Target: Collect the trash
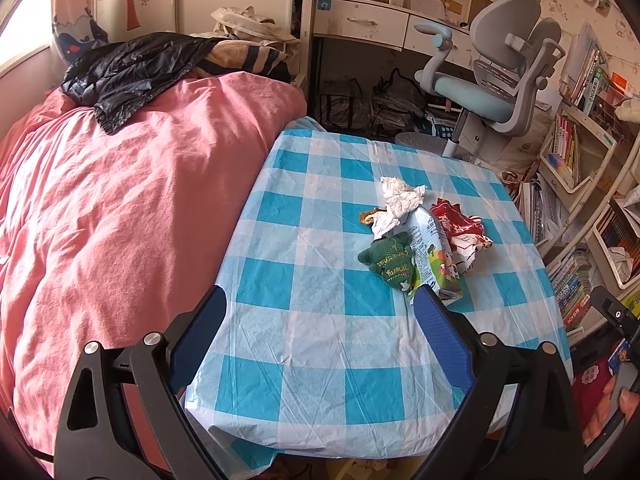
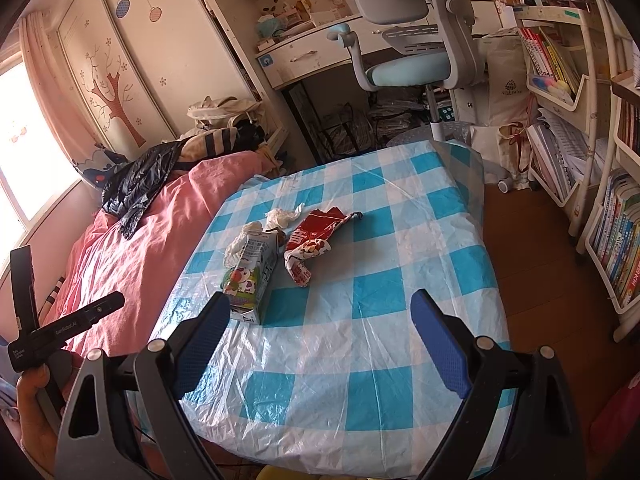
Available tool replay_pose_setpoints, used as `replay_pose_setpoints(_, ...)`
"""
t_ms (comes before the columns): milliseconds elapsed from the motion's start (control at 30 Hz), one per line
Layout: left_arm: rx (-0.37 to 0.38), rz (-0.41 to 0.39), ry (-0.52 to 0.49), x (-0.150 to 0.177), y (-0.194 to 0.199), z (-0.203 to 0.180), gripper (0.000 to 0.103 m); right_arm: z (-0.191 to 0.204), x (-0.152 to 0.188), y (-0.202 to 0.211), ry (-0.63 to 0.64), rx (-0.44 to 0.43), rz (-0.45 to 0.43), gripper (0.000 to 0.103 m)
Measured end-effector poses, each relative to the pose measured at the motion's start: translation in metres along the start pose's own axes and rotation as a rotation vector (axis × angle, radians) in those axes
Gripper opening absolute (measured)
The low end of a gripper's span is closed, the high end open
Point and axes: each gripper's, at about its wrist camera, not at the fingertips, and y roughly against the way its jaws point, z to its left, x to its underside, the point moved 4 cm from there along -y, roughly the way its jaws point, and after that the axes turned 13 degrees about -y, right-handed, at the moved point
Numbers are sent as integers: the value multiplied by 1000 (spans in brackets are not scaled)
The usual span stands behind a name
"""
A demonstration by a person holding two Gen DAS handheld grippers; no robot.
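From the left wrist we see crumpled tissue (image 1: 396, 200), a boxy milk carton (image 1: 434, 258), a crinkly red wrapper (image 1: 460, 232) and a knitted green pouch (image 1: 390, 266) clustered on the glossy checked tablecloth (image 1: 320, 340). Our left gripper (image 1: 320, 320) hovers, spread wide, empty.

Right wrist: same pile, and our right gripper (image 2: 320, 320) gapes wide, holding nothing, near the carton (image 2: 252, 276).

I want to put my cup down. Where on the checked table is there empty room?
The near half of the table, between the grippers and the milk carton, is bare; so is the right side beyond the red wrapper. The middle is crowded with trash, including crumpled tissue.
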Motion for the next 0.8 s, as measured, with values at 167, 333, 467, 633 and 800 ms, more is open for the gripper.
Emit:
replay_pose_setpoints(167,1,2,-12,0,-1,-2,91,2,-2,2,9,-3,3,88)
replay_pose_setpoints(333,-1,5,-12,1,-1,-2,91,3,-2,1,23,-2,7,88)
replay_pose_setpoints(467,-1,9,-18,2,-2,-3,91,4,-2,1,29,-2,7,88)
replay_pose_setpoints(633,-2,12,-20,3,-2,-3,91,4,-1,0,36,-2,8,88)
replay_pose_setpoints(800,-2,12,-21,2,-3,-3,91,7,1,-1,63,3,12,90)
